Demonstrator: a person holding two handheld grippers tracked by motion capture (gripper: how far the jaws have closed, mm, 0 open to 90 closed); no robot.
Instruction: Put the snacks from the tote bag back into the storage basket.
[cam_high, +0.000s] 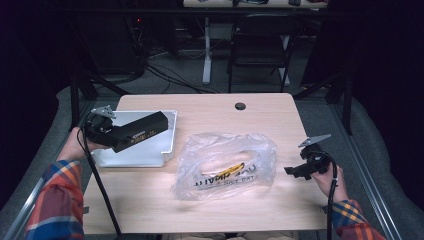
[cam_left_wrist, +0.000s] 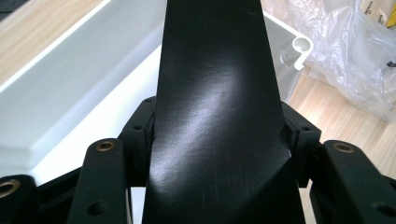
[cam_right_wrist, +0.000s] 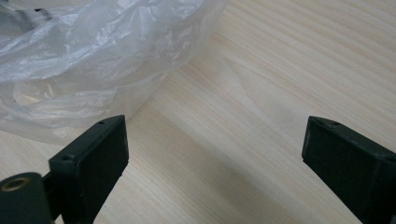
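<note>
1. Left hand-held gripper (cam_high: 102, 131) sits at the left edge of the desk (cam_high: 210, 112), held by the person's left hand (cam_high: 75, 145). Its jaws are clamped on a long black box (cam_high: 140, 131).
2. In the left gripper view the black box (cam_left_wrist: 215, 116) runs up the middle of the frame, pinched on both sides between the jaws.
3. The black box hangs over a shallow white tray (cam_high: 167, 140) on the left part of the desk, lying slantwise, its far end toward the tray's far right corner. Cannot tell whether it touches the tray floor.
4. White tray wall and rim (cam_left_wrist: 70, 88) show beside the box in the left gripper view; a small rounded lug sits at the tray's corner.
5. Clear crumpled plastic bag (cam_high: 225, 165) lies mid-desk, just right of the tray. Yellow and black printing shows through it; contents too blurred to name.
6. Right hand-held gripper (cam_high: 300, 170) is at the right edge of the desk, held by the right hand (cam_high: 332, 182), jaws pointing toward the bag and near it.
7. Right gripper view: jaws spread wide, nothing between them but bare wood. Plastic bag (cam_right_wrist: 93, 60) lies just beyond the left jaw.
8. Both sleeves are plaid. A dark folding chair (cam_high: 260, 45) stands beyond the desk.
</note>
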